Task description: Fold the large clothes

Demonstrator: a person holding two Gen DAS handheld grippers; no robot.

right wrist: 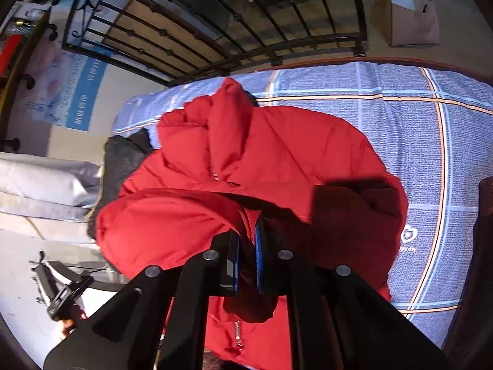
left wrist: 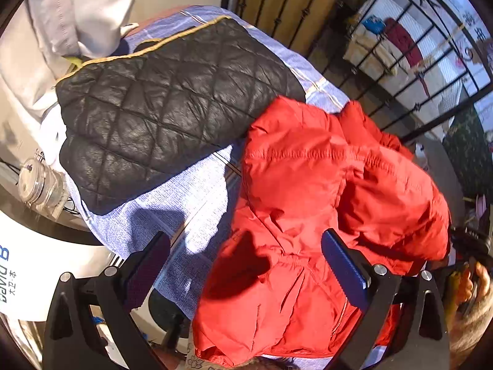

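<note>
A red puffer jacket (left wrist: 308,185) lies bunched on the blue checked bedsheet (left wrist: 185,203). My left gripper (left wrist: 246,262) hangs open above the jacket's near edge. Its right finger (left wrist: 342,265) is over the red fabric and its left finger (left wrist: 151,265) over the sheet, with nothing between the pads. In the right wrist view my right gripper (right wrist: 248,240) is shut on a fold of the red jacket (right wrist: 262,154), which bulges up around the fingers. A folded black quilted jacket (left wrist: 160,108) with yellow trim lies on the sheet beyond the red one.
A black iron bed rail (right wrist: 215,40) runs along the far side of the bed. Grey pillows (right wrist: 40,185) lie beside the black jacket. A glass jar (left wrist: 40,185) and a white printed box (left wrist: 27,271) stand off the bed's edge. A paper bag (right wrist: 413,18) stands on the floor.
</note>
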